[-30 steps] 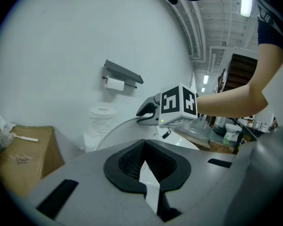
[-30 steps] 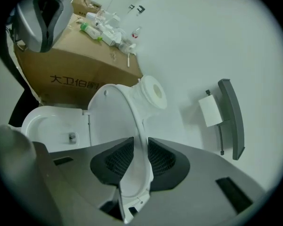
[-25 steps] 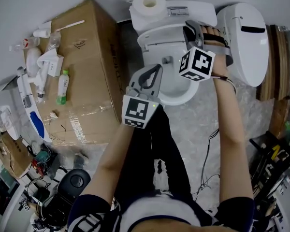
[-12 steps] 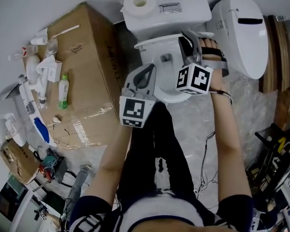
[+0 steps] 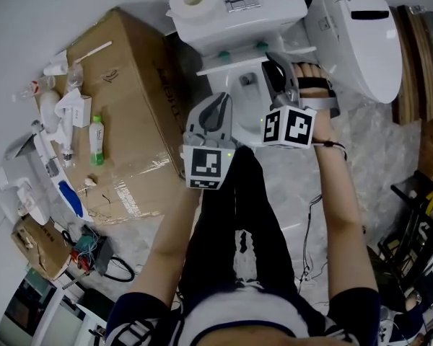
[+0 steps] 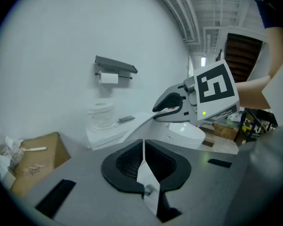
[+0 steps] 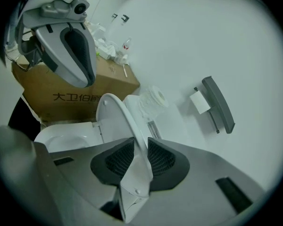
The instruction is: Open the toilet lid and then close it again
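Observation:
A white toilet stands against the wall, and its tank [image 5: 263,9] carries a paper roll [image 5: 195,2]. The toilet lid [image 7: 114,114] is raised steeply, nearly edge-on in the head view [image 5: 227,68], above the seat [image 7: 61,135]. My right gripper [image 7: 140,157] has the lid's front rim between its pads, which press on both faces while the jaws are closing. It is also in the head view [image 5: 276,74]. My left gripper [image 5: 215,112] hovers just left of the right one, in front of the toilet, shut with nothing in it.
A large cardboard box [image 5: 123,107] with bottles and small items on top stands left of the toilet. A second white toilet body [image 5: 357,34] lies at the right. A paper holder [image 7: 216,105] hangs on the wall. Cables and gear clutter the floor at both sides.
The right gripper has carried the lid's rim back toward the tank, so the lid stands steeper and hides the bowl. The left gripper has hardly moved.

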Demonstrator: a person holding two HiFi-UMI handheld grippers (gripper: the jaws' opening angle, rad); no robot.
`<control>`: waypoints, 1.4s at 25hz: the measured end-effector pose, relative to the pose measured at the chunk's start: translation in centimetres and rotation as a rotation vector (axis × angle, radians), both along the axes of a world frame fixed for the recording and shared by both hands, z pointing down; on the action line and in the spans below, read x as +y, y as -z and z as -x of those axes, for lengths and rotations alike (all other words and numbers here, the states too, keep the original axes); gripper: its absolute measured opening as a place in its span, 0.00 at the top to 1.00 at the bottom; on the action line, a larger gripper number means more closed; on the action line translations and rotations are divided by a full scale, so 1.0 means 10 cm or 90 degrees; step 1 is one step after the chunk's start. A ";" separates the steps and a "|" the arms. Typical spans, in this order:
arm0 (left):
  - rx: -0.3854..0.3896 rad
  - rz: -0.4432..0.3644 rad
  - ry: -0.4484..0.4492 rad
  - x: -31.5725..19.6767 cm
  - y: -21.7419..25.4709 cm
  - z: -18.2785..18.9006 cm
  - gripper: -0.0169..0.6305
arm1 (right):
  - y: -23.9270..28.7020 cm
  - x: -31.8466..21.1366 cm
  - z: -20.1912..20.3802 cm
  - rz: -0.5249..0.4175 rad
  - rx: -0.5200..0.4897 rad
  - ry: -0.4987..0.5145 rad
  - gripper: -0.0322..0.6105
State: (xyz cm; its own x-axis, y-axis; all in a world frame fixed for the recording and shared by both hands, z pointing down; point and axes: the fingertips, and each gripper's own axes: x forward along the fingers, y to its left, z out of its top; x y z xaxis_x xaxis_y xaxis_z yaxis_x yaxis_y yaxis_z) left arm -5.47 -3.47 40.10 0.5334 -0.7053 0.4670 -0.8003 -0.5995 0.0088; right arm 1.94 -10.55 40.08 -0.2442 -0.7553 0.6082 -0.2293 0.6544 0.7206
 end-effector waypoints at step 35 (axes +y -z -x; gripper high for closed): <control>-0.325 -0.053 -0.116 0.20 -0.54 -0.29 0.83 | -0.29 0.90 -0.14 0.060 -0.050 -0.033 0.82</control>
